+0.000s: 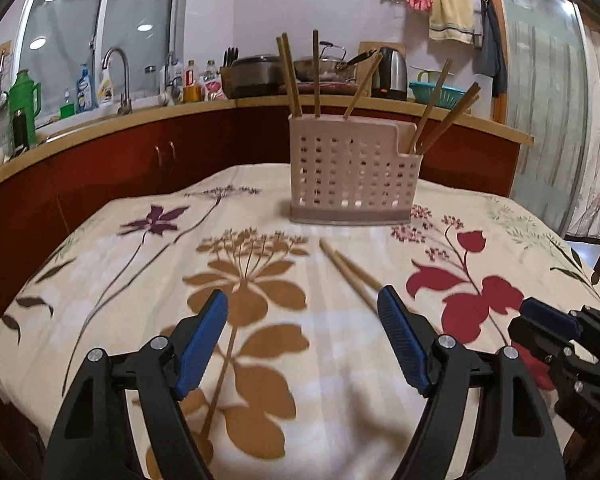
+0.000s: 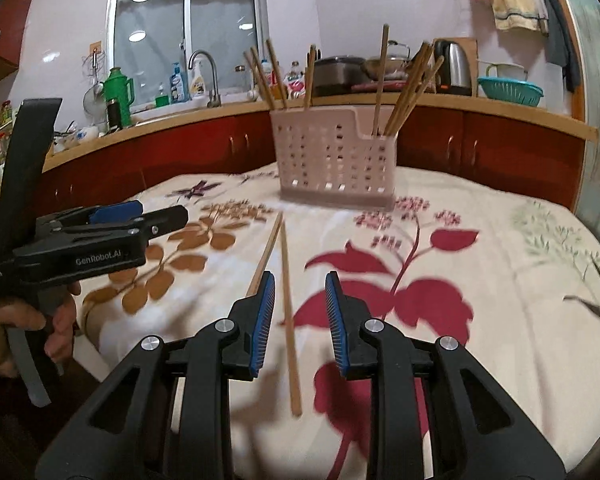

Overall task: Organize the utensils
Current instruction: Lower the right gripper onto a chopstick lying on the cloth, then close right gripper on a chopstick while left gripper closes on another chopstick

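A beige perforated utensil holder (image 1: pixel 350 174) stands at the far middle of the table with several wooden chopsticks upright in it; it also shows in the right wrist view (image 2: pixel 334 160). Two loose chopsticks (image 1: pixel 350 274) lie on the floral cloth in front of it. In the right wrist view one chopstick (image 2: pixel 290 320) runs between my right gripper's (image 2: pixel 300 280) open fingers, the other chopstick (image 2: pixel 266 254) lies just left of it. My left gripper (image 1: pixel 302 300) is open and empty above the cloth, left of the chopsticks. The right gripper (image 1: pixel 548 316) shows at the left wrist view's right edge.
The table carries a cream floral cloth (image 1: pixel 140 280). Behind it runs a red-fronted kitchen counter (image 1: pixel 160 112) with a sink tap, bottles, a green flask, pots, a kettle (image 1: pixel 390 74) and a teal basket. The left gripper (image 2: pixel 156 216) and hand show at left in the right wrist view.
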Tool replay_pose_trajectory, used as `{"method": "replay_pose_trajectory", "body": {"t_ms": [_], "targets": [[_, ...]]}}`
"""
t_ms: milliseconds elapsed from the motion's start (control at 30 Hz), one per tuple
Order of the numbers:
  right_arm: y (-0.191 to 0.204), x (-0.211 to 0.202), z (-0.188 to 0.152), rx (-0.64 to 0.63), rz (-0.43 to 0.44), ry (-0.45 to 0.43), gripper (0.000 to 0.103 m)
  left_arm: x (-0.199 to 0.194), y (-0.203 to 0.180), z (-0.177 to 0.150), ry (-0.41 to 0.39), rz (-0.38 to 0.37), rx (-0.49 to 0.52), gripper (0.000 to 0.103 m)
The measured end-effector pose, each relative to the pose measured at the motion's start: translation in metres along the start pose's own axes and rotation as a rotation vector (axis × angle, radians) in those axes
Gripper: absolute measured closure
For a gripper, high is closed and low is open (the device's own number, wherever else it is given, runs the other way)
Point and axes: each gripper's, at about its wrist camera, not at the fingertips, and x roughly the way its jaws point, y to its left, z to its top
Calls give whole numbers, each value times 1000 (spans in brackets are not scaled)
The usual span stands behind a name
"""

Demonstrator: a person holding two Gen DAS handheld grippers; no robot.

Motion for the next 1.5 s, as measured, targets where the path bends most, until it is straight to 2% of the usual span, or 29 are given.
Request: {"method": "replay_pose_trajectory", "body": {"t_ms": [333, 433, 467, 500, 833, 1000, 1067, 1167, 1267, 1500], "targets": [[-3, 15, -21, 8, 18, 91, 77, 2, -12, -17, 34, -6, 12, 28], [-6, 23, -26, 18, 9, 139, 81, 4, -18, -19, 47, -22, 15, 28], [-8, 24, -26, 22, 5, 147, 88, 5, -21, -20, 47, -27, 20, 28], [-10, 25, -26, 27, -7, 149, 94, 5, -24, -20, 47, -31, 24, 28], [-28, 24, -26, 72, -84, 146, 96, 20, -61, -25, 90, -117, 74, 28], [-31, 24, -25, 80, -84, 144, 96, 40, -68, -38, 186, -104, 115, 28], [-31, 24, -24, 83, -82, 143, 96, 40, -63, -40, 189, -97, 114, 30], [-31, 22, -24, 86, -79, 137, 96, 37, -49, -41, 203, -80, 109, 34], [-30, 23, -23, 86, -73, 135, 96, 35, -36, -41, 211, -66, 96, 46], [-33, 19, -27, 98, -60, 141, 95, 28, -38, -45, 189, -110, 147, 65]]}}
